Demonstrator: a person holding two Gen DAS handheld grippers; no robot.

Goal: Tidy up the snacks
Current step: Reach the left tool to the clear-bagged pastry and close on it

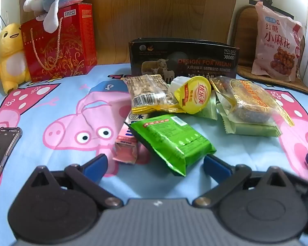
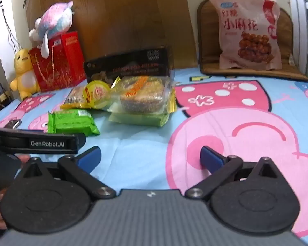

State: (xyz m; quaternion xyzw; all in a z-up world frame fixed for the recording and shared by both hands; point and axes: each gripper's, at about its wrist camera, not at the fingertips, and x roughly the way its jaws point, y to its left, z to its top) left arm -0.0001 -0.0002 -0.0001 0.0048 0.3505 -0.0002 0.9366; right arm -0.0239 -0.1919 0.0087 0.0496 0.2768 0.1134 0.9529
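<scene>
The snacks are heaped on a cartoon-pig sheet (image 1: 51,106) before a black box (image 1: 184,59) lettered "DESIGN FOR MILAN". A green packet (image 1: 170,141) is laid nearest, just beyond the left gripper (image 1: 155,162), whose jaws are spread wide with nothing gripped. The right gripper (image 2: 151,155) is likewise held wide over bare sheet, well apart from the pile. A phone (image 1: 2,145) is seen at the left; "GenRobot.AI" is read in the right wrist view.
</scene>
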